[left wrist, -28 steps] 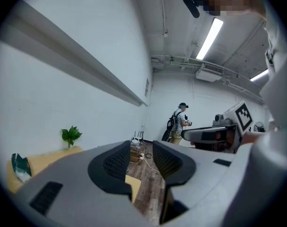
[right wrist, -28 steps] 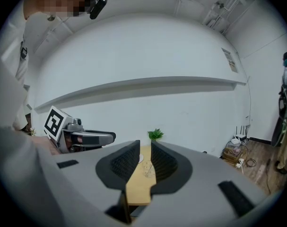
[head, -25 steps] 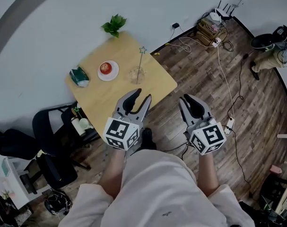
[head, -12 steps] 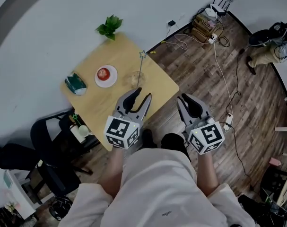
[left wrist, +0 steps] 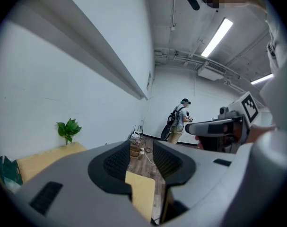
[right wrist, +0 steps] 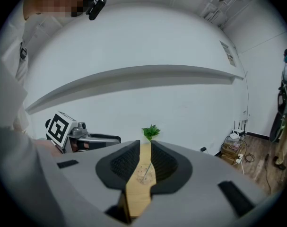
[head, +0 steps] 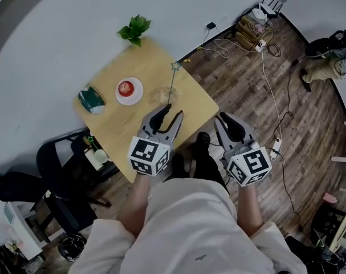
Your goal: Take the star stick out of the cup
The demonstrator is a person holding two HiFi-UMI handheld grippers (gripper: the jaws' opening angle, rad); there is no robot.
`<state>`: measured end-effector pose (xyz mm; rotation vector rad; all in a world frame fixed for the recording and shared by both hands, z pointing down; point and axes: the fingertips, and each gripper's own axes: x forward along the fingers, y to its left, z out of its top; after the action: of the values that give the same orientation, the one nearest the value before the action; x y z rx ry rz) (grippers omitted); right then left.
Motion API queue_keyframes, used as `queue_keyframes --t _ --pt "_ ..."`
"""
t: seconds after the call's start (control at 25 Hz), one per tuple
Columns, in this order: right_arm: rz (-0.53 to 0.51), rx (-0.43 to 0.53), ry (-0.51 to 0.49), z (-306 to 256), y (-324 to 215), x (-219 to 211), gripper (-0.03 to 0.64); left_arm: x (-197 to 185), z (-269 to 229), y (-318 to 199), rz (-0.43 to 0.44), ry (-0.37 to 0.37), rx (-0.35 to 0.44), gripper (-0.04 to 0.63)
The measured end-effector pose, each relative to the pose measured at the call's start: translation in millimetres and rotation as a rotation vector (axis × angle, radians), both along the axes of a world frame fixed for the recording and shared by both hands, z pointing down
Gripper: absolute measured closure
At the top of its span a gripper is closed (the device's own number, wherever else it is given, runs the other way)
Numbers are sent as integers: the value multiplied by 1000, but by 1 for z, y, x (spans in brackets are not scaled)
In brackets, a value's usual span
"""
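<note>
The star stick (head: 173, 79) stands tilted in a clear cup (head: 163, 95) near the right edge of the wooden table (head: 121, 124). Both grippers hang in the air short of the table and touch nothing. My left gripper (head: 169, 113) is open, its tips over the table's near edge just below the cup. To the right, over the floor, my right gripper (head: 227, 122) is open too. In the right gripper view, the cup (right wrist: 143, 172) and stick show far off between the jaws of the right gripper (right wrist: 144, 161). The left gripper (left wrist: 141, 159) view misses the cup.
A white plate with a red apple (head: 126, 88) and a green packet (head: 92, 99) lie left of the cup, a small plant (head: 135, 28) at the far corner. A black chair (head: 61, 164) stands left of the table. Cables (head: 258, 33) litter the floor; a person (left wrist: 180, 121) stands far off.
The person has stepped toward the table: a foot now shows below the table's edge, and the cup sits closer to my left gripper's tips. Both grippers stay open.
</note>
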<state>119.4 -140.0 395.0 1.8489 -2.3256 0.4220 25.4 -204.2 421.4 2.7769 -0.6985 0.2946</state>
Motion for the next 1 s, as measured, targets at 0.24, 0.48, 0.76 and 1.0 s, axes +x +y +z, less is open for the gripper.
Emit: queue_keyframes --t 0.24,0.48,0.76,1.0 --pt "-38 -16 -14 4 -23 14 560 15 17 -22 -47 -35 -7 466" --pt "-114 -42 -32 18 -58 35 560 33 48 -58 -134 -81 -28 466" --pt "-228 -89 -51 40 -102 61 560 51 89 -103 -249 -158 -61 466" --pt "-313 -120 -61 58 -137 77 560 58 121 -133 -333 -227 -81 466"
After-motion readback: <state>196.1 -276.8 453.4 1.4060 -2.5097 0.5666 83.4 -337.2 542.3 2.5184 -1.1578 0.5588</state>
